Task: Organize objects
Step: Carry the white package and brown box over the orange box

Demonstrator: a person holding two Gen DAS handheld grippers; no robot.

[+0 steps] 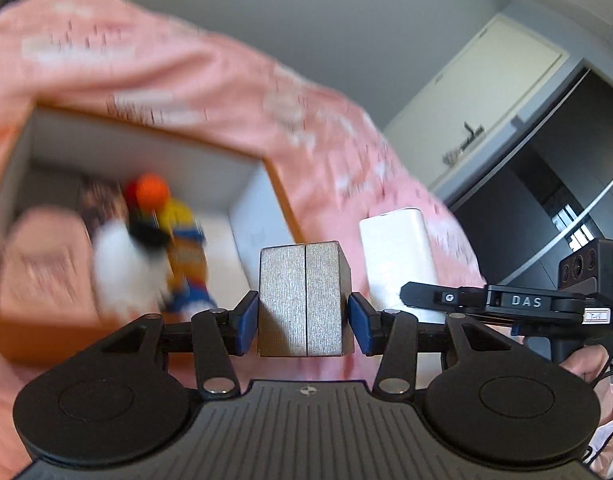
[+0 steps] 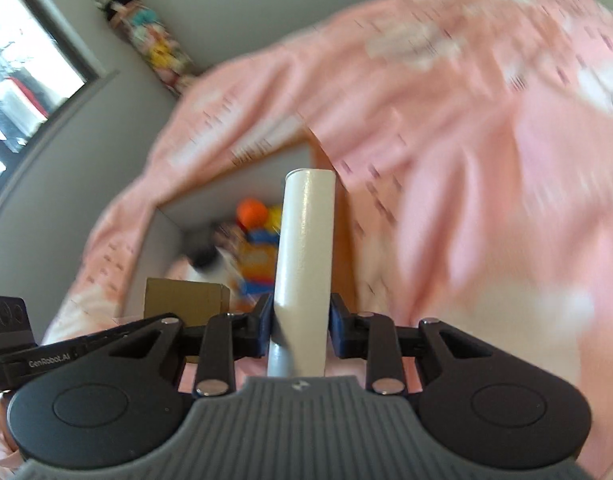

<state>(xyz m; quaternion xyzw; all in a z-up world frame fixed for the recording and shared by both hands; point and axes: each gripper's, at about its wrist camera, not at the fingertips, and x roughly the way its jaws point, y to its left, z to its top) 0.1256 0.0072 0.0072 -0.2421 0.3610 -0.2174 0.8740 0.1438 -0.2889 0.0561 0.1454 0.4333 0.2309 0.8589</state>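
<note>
L gripper (image 1: 304, 312) jaws clamp block (image 1: 304, 296); R gripper (image 2: 300, 328) jaws pinch white bar (image 2: 304, 264) low. Risk: bar tips out over box (image 1: 146, 152).

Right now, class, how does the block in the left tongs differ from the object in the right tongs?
The silver block is squat, square-edged and brushed grey with a centre seam; the white slab is long, smooth, glossy and round-edged. Both are clamped between blue pads above the open box.
</note>
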